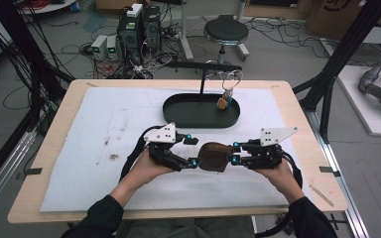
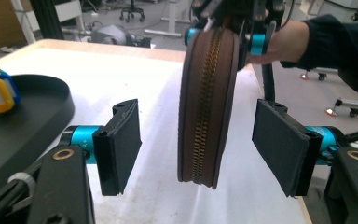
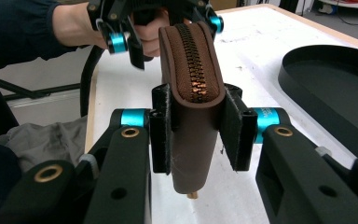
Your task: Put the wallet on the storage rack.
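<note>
Right gripper (image 3: pixel 196 133) clamped on brown zip pouch (image 3: pixel 193 112), held on edge above white mat (image 1: pixel 79 163) just in front of black tray (image 1: pixel 201 111), seemingly clear of it; left gripper (image 2: pixel 200 144) parted, pads off pouch sides.

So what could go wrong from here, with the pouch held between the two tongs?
1. Only the right tongs clamp the brown pouch, by one end, above the white mat. It could tip or slip out.
2. The left tongs stand open around the pouch's other end, pads apart from it. Closing off-centre might push it askew or pinch the zip.
</note>
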`<state>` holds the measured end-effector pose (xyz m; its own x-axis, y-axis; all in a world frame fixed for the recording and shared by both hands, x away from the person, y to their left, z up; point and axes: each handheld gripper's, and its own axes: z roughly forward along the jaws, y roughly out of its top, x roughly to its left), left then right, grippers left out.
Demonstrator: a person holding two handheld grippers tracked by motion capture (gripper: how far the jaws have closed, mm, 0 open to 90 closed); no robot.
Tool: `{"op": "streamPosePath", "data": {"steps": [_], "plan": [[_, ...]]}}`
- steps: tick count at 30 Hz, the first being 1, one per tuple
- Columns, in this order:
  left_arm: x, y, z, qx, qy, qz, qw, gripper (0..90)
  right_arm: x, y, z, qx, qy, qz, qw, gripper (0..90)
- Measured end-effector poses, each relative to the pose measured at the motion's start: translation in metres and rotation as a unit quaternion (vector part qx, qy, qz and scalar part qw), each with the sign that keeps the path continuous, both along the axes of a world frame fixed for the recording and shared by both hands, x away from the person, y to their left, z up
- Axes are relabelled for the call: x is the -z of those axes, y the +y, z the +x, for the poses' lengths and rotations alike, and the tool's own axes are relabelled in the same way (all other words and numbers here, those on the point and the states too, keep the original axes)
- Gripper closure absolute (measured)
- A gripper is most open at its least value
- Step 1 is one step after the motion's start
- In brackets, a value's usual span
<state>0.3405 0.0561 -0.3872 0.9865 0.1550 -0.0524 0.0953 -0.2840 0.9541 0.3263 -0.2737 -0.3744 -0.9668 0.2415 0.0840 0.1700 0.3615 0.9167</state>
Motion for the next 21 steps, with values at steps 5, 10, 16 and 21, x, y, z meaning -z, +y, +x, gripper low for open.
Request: {"op": "streamPosePath", "data": {"steps": [5, 10, 16, 21], "plan": [[0.007, -0.008, 0.003, 0.004, 0.008, 0.010, 0.9999, 31.0, 0.000, 0.001, -0.001, -0.004, -0.002, 0.001, 1.0000, 68.0], [0.012, -0.013, 0.005, 0.015, 0.020, 0.015, 0.9996, 34.0, 0.000, 0.001, -0.001, -0.007, -0.002, 0.001, 1.0000, 68.0], [0.013, -0.016, 0.004, 0.030, 0.014, 0.016, 0.9993, 46.9, 0.000, 0.002, -0.001, -0.009, -0.004, 0.003, 0.9999, 68.0], [0.013, -0.017, 0.002, 0.036, 0.013, 0.009, 0.9992, 54.5, -0.001, 0.002, 0.000, -0.009, -0.005, 0.003, 0.9999, 68.0]]}}
